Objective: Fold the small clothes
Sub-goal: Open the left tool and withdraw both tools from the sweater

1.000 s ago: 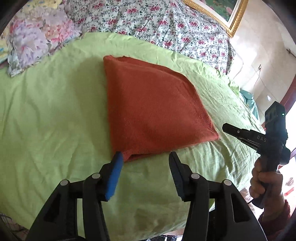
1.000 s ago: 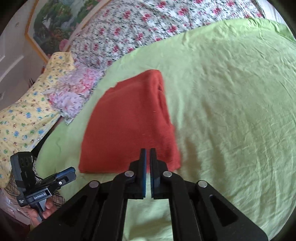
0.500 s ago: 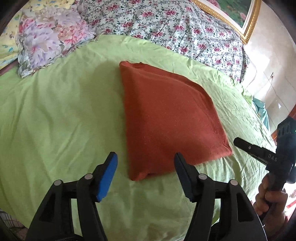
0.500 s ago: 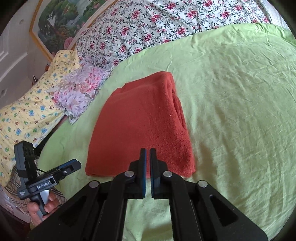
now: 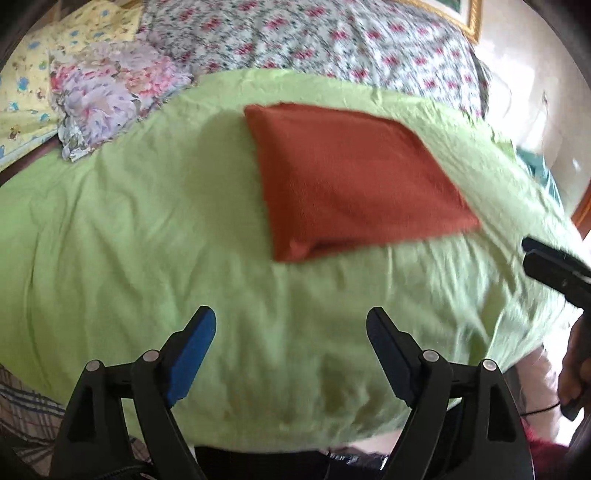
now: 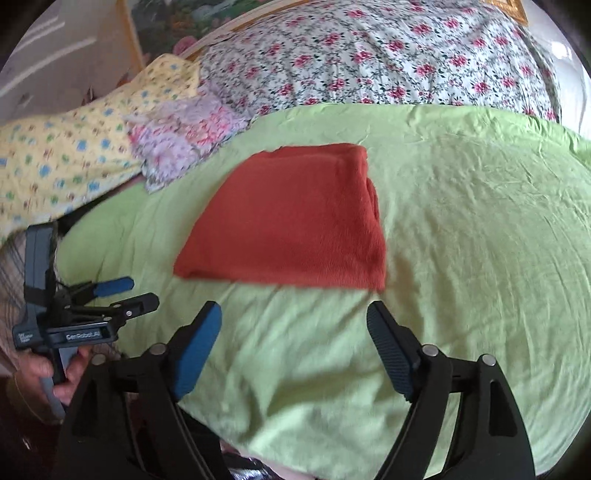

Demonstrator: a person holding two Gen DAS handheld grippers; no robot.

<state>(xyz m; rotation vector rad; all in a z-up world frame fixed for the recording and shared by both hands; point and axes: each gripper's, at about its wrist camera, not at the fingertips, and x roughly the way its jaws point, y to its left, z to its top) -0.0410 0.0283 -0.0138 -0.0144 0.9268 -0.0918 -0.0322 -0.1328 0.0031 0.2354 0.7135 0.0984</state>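
A folded rust-orange cloth [image 5: 354, 184] lies flat on the light green bed sheet [image 5: 147, 236]; in the right wrist view the same cloth [image 6: 295, 221] shows its thick folded edge on the right. My left gripper [image 5: 291, 319] hangs over bare sheet short of the cloth's near corner, its jaws opening wide with nothing between them. My right gripper [image 6: 295, 314] is also back from the cloth's near edge, its jaws opening and empty. The left gripper [image 6: 138, 291] appears at the left of the right wrist view, held by a hand.
A floral quilt [image 6: 369, 66] and patterned pillows [image 6: 74, 155] lie at the far side of the bed. The sheet's near edge [image 5: 295, 435] drops off just below the grippers. A framed picture [image 6: 207, 22] hangs on the wall behind.
Both grippers pulled back from the cloth, which now lies farther off. The right gripper's jaws went from shut to wide apart. The left jaws spread wider.
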